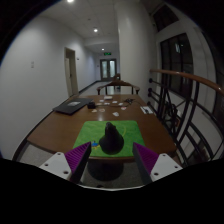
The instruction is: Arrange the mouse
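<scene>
Near the front edge of the desk, a green mat lies flat with a black mouse standing on its near part. On either side of the mouse sit the claw's two purple pads, spread wide apart with clear gaps between each pad and the mouse, so the mouse rests on its own, between and just ahead of the fingertips, touched by neither. Further along the brown desk, toward its left edge, a dark closed laptop lies flat. Toward the far end of the desk small pale items are scattered, too small to identify. Beyond the far end, a lit corridor with a door can be seen, and a curved wooden rail runs along the right side.
</scene>
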A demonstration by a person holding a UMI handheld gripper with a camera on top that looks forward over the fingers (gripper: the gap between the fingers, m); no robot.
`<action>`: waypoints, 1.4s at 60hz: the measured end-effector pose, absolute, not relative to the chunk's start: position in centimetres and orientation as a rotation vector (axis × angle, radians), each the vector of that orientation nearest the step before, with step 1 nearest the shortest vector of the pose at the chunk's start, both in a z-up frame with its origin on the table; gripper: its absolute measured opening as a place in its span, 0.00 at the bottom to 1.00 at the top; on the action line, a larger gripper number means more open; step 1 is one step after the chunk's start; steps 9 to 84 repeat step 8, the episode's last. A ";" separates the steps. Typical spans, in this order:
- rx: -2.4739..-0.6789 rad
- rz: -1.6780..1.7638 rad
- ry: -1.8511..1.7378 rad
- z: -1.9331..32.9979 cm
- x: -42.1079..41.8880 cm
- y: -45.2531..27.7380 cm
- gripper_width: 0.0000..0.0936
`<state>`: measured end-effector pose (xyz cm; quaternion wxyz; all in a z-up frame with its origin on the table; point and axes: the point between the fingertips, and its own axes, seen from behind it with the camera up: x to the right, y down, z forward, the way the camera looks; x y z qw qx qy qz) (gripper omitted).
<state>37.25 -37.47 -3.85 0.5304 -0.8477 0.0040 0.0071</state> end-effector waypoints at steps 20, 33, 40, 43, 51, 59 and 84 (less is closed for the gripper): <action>-2.014 0.027 0.067 -4.5 38.2 -40.1 0.91; -2.014 0.027 0.067 -4.5 38.2 -40.1 0.91; -2.014 0.027 0.067 -4.5 38.2 -40.1 0.91; -2.014 0.027 0.067 -4.5 38.2 -40.1 0.91; -2.014 0.027 0.067 -4.5 38.2 -40.1 0.91; -2.014 0.027 0.067 -4.5 38.2 -40.1 0.91; -2.014 0.027 0.067 -4.5 38.2 -40.1 0.91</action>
